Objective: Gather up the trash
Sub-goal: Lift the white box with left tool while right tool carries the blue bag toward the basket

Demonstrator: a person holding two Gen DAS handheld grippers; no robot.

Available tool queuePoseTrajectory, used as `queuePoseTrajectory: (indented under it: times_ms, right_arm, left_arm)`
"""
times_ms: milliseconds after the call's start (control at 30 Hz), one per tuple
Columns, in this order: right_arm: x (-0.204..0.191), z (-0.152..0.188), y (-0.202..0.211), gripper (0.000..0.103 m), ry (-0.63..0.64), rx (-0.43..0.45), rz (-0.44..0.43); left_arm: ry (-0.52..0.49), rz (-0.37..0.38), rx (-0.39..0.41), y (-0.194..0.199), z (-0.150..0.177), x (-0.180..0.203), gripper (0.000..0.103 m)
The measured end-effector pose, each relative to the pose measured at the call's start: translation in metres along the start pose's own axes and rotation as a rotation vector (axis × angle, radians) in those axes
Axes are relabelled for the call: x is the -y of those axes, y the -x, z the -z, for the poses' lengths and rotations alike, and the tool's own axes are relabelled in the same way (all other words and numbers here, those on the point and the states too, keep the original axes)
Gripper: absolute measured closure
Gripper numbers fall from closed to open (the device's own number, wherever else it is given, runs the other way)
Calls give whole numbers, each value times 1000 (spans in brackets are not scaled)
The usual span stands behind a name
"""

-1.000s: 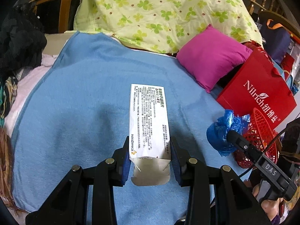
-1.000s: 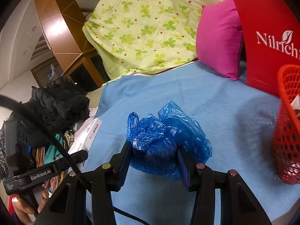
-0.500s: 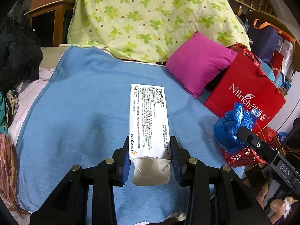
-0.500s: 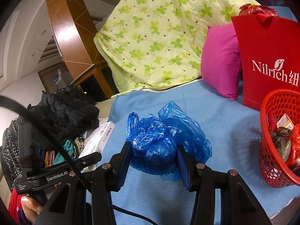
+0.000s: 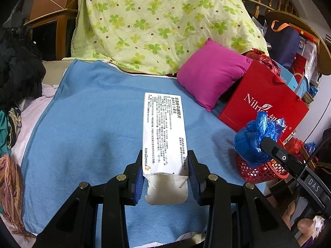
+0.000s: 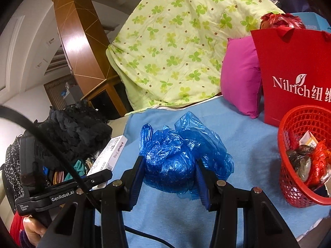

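Note:
My left gripper is shut on a long white medicine box with an open end flap, held above the blue blanket. My right gripper is shut on a crumpled blue plastic bag, held above the blanket to the left of the red mesh basket. The basket holds several pieces of trash. In the left wrist view the blue bag hangs over the basket at the right. In the right wrist view the box shows at the left.
A red paper bag and a magenta pillow stand behind the basket. A green clover quilt is piled at the back. Dark clothes lie at the left. The blanket's front edge is close below.
Both grippers have risen and kept their loads. The blue bag has moved right, closer to the red basket, whose contents now show in the right wrist view.

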State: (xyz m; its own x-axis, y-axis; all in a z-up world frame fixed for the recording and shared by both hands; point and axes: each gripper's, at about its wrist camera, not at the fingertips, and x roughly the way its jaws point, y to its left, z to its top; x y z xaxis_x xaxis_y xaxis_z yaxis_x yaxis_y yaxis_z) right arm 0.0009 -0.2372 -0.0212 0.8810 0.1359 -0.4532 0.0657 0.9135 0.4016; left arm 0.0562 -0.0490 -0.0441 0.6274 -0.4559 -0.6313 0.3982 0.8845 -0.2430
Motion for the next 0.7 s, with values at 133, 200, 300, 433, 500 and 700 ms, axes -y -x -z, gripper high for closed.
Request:
queuePoseTrajectory:
  times_ms: [133,200,300,433,500,700]
  right_arm:
    - [3,0,7,54,-6,12,2]
    - [3,0,10,54,-9,18,0]
    - [5,0,15,54,-10,28,2]
    - [7,0,18,54,-19,37,4]
    - [8,2,20,54,-26,40,3]
    - [11,2,27,54,-34,52,4]
  left_arm:
    - [-10,3,-5,1,0,4,63]
    - [-20,3,-2,2,0,5,63]
    - [-27,8,-4,4,0,9,63]
    - [-40,6,-2,5,1,15,63]
    - [-47,6,-5,6,1,18,63]
    - [-64,-4,-13,5,2,26,63]
